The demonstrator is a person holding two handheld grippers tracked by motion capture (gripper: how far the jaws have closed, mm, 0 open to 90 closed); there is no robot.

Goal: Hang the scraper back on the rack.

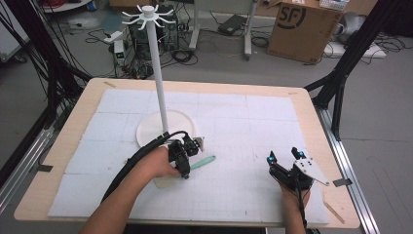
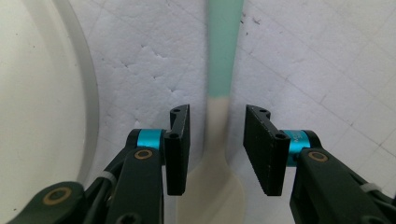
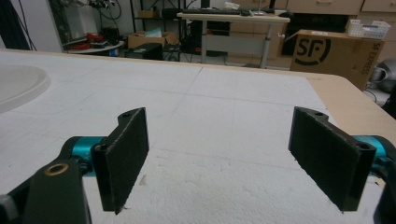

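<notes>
A spatula with a teal handle [image 1: 203, 162] and a cream blade [image 1: 164, 183] lies flat on the white foam mat [image 1: 234, 126]. My left gripper [image 1: 184, 168] hovers over it, pointing down. In the left gripper view the cream neck of the spatula [image 2: 217, 126] runs between the two black jaws of the left gripper [image 2: 217, 149], with a gap on each side, so it is open. My right gripper [image 1: 283, 156] rests low near the mat's front right. In its own view the right gripper [image 3: 219, 163] stands wide open with nothing between the pads.
A white stand with a tall pole [image 1: 158, 73] and hooked top rises from a round base [image 1: 146, 129] just behind the left hand; its rim [image 2: 91, 93] lies left of the spatula. A cardboard box [image 1: 302, 29] and cables sit on the floor beyond the table.
</notes>
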